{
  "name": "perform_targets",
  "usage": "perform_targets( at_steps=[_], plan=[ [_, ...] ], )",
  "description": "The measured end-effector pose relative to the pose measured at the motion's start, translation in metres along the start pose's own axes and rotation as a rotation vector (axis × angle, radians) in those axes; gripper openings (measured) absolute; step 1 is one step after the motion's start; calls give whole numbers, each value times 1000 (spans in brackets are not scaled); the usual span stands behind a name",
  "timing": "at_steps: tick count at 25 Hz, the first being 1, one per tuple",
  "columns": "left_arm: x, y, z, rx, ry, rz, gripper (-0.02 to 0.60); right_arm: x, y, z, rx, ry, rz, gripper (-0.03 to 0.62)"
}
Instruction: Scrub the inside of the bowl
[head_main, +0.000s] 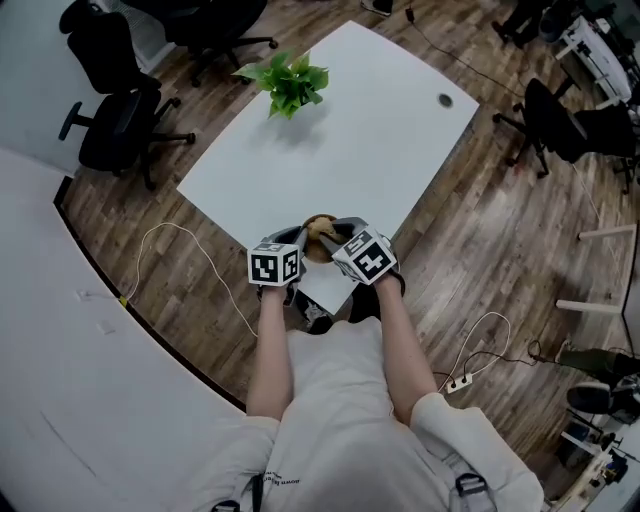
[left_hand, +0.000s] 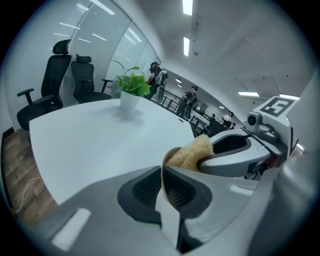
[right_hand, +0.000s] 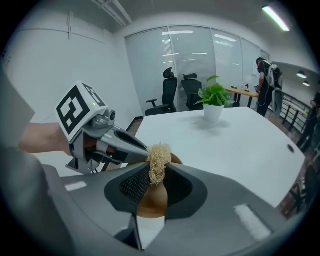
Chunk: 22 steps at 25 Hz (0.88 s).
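A brown bowl (head_main: 318, 240) sits at the near edge of the white table (head_main: 350, 130), between both grippers. My left gripper (head_main: 298, 243) is shut on the bowl's rim; in the left gripper view the thin wall of the bowl (left_hand: 170, 156) runs between the jaws of the left gripper (left_hand: 162, 187). My right gripper (head_main: 337, 234) is shut on a tan fibrous scrubber (right_hand: 159, 159), which it holds down inside the bowl (right_hand: 152, 200). That scrubber (left_hand: 192, 150) shows over the rim from the left side. The left gripper (right_hand: 142, 148) reaches in from the left of the right gripper (right_hand: 157, 175).
A potted green plant (head_main: 290, 85) stands at the table's far left corner, and a cable grommet (head_main: 445, 100) lies at the far right. Black office chairs (head_main: 120, 120) stand left of the table. A white cable (head_main: 170, 235) lies on the wood floor.
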<state>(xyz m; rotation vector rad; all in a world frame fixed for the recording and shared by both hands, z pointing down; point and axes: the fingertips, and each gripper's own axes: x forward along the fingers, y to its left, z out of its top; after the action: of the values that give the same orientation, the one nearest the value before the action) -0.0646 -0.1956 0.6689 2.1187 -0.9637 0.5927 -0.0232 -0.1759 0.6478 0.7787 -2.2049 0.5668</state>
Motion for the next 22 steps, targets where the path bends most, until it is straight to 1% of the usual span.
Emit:
perform_targets(
  at_steps=[3, 6, 11, 22],
  plan=[
    [-1, -6, -1, 38, 14, 10, 18, -2, 2, 2, 7, -17, -14, 106],
    [3, -14, 3, 51, 12, -8, 18, -9, -5, 2, 24, -35, -48, 106],
    [9, -22, 14, 103, 17, -32, 18, -17, -20, 6, 74, -75, -110, 103],
    [13, -39, 28, 170, 38, -36, 18, -36, -41, -4, 185, -98, -159, 106]
  ],
)
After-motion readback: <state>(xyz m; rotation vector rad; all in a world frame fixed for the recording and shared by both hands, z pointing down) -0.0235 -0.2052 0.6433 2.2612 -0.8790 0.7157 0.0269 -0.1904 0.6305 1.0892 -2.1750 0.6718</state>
